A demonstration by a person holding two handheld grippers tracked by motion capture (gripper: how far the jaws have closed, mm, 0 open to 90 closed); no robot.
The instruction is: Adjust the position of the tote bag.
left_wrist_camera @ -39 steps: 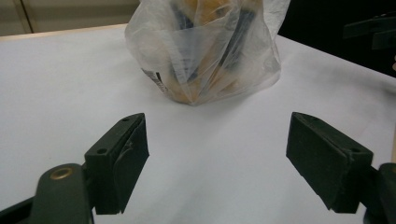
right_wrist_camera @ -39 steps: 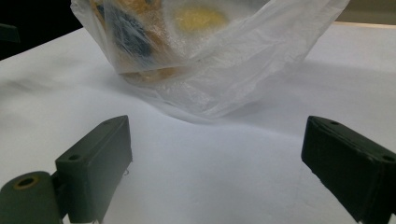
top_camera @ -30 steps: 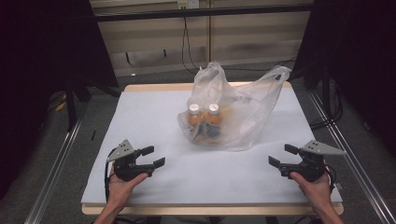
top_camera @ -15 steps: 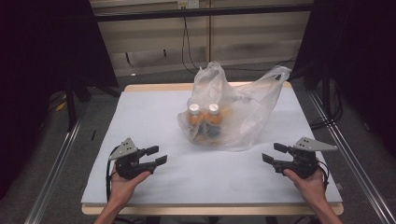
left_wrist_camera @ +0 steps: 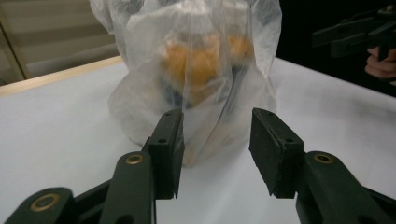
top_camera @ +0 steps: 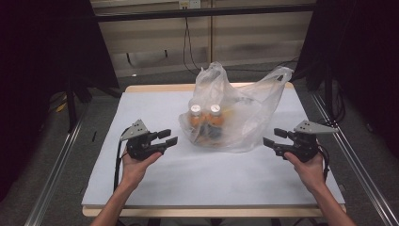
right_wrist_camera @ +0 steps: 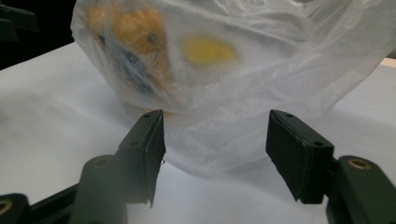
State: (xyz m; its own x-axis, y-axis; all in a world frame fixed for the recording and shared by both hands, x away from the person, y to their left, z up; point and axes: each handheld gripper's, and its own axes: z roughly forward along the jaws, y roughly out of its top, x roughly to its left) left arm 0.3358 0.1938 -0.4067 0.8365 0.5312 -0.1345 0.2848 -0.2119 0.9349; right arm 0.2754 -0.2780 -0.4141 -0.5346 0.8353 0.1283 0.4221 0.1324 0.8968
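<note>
A clear plastic bag (top_camera: 244, 120) stands in the middle of the white table (top_camera: 150, 106). Inside it are two orange bottles with white caps (top_camera: 205, 110) and some darker items. My left gripper (top_camera: 168, 137) hovers just left of the bag and points at it. Its jaws are open and have just been closing, with nothing between them. My right gripper (top_camera: 273, 137) hovers just right of the bag, also open, its jaws just closing on nothing. The bag (left_wrist_camera: 201, 70) lies a little beyond the left gripper (left_wrist_camera: 219, 140). It likewise sits past the right gripper (right_wrist_camera: 217, 144), bag (right_wrist_camera: 233, 60) untouched.
Bare white table surface (top_camera: 207, 179) lies between my hands and the front edge. Metal rails (top_camera: 56, 165) run along both sides of the table. Cables (top_camera: 188, 42) hang behind the far edge, against a dark surround.
Both grippers have moved inward toward the bag and risen a little. Their jaws stand narrower than before. The bag has not moved.
</note>
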